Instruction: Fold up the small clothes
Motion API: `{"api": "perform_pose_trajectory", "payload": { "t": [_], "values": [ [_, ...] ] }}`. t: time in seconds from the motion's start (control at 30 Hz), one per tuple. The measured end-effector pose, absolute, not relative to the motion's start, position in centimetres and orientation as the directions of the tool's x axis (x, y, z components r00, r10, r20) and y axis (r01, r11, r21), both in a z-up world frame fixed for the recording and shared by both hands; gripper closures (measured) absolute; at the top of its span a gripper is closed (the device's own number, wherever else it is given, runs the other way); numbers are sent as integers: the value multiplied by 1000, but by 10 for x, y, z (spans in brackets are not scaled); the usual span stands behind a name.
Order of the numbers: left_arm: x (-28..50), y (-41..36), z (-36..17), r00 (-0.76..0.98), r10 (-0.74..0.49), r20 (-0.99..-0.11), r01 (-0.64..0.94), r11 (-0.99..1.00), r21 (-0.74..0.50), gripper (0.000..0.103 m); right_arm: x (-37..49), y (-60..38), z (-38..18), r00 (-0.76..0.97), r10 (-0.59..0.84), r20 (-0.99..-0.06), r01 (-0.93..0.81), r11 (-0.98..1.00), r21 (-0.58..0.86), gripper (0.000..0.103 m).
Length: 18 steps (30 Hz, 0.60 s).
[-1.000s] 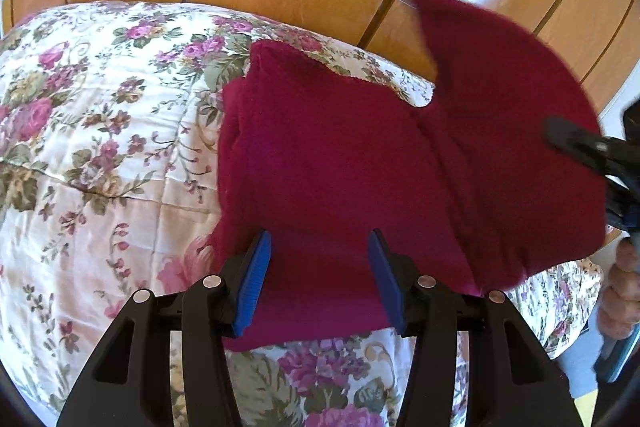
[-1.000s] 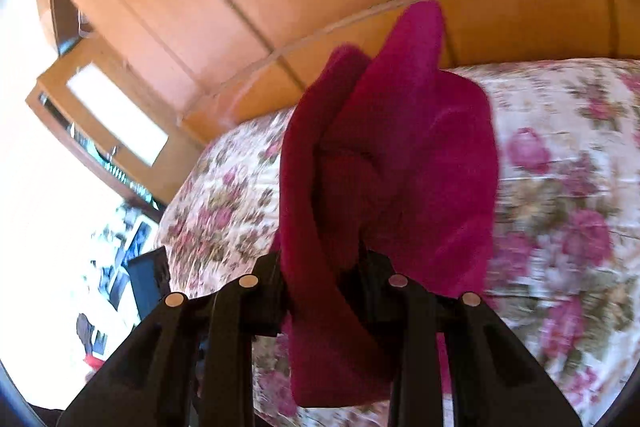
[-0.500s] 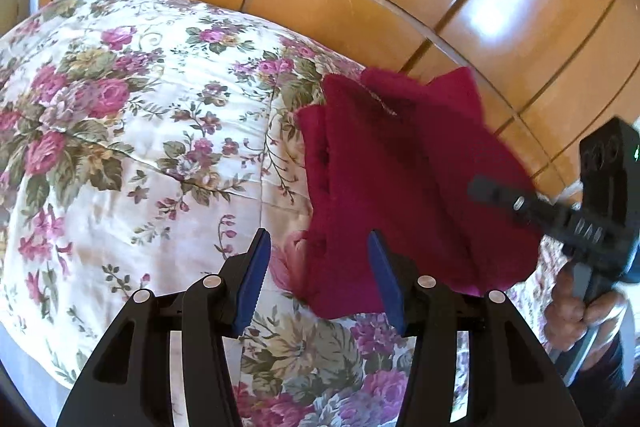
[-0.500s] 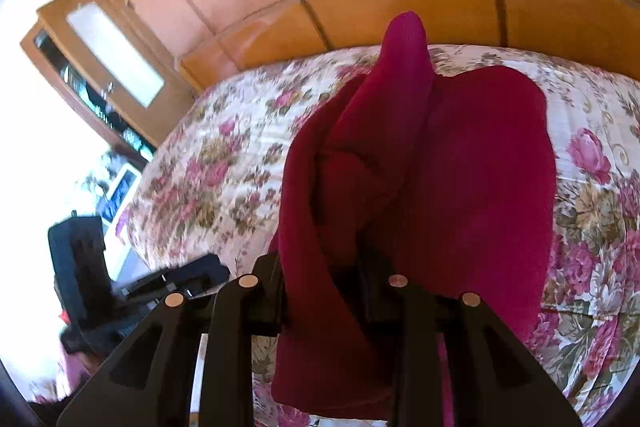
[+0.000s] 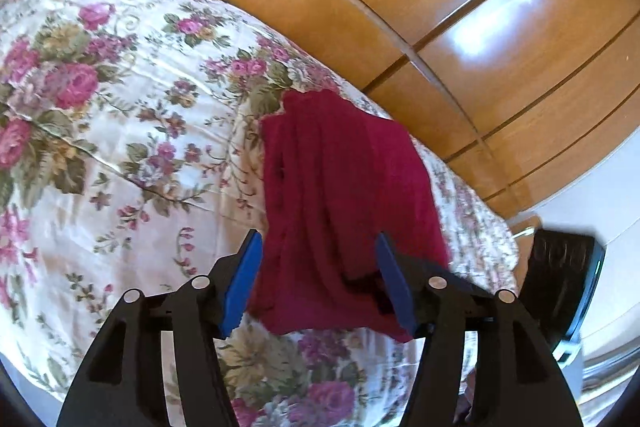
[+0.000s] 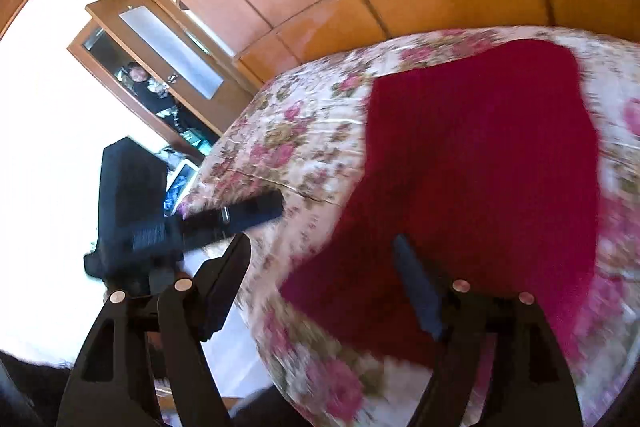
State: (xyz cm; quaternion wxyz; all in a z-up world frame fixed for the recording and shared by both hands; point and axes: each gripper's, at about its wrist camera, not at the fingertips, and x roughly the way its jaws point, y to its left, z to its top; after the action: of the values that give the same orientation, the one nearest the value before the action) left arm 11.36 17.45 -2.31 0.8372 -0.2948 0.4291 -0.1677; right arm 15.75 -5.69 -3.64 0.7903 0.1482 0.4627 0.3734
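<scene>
The dark red garment (image 5: pixel 344 195) lies folded on the flowered bedspread (image 5: pixel 120 131), in the centre of the frame. The left gripper (image 5: pixel 320 283) is opening, cloth between its blue pads, not pressed. The right gripper (image 6: pixel 324 283) is opening over the garment's lower edge, gripping nothing

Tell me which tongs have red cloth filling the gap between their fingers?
The left tongs, jaws opening: the red cloth spans their gap, ungripped. The right tongs, also opening, straddle its edge and bedspread.

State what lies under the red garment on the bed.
The red garment lies folded on the floral bedspread, which shows all around it. Anything beneath its layers is covered.
</scene>
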Motion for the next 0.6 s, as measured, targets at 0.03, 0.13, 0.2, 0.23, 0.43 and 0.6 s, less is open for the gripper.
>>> {"api": "perform_pose_trajectory", "payload": {
  "t": [0.03,0.13,0.2,0.23,0.43,0.6],
  "values": [
    [117,174,-24,567,-550,-614,28,757,-653,42,148,-71,-35,318,700,-640,-447,706,549,30],
    [127,166,-26,537,-587,-606,40,735,-677,41,126,-100,-35,375,622,-687,-430,773,466,33],
    [135,155,-27,510,-602,-614,50,734,-677,38,117,-111,-36,398,586,-706,-414,801,432,38],
    [140,150,-29,503,-601,-621,50,738,-673,35,113,-116,-37,407,576,-709,-405,809,425,40],
    [174,120,-42,454,-547,-703,24,797,-604,64,114,-98,-47,431,531,-730,-407,836,367,43],
    [170,110,-25,527,-378,-761,59,910,-411,82,118,-57,-71,398,503,-767,-461,833,307,42]
  ]
}}
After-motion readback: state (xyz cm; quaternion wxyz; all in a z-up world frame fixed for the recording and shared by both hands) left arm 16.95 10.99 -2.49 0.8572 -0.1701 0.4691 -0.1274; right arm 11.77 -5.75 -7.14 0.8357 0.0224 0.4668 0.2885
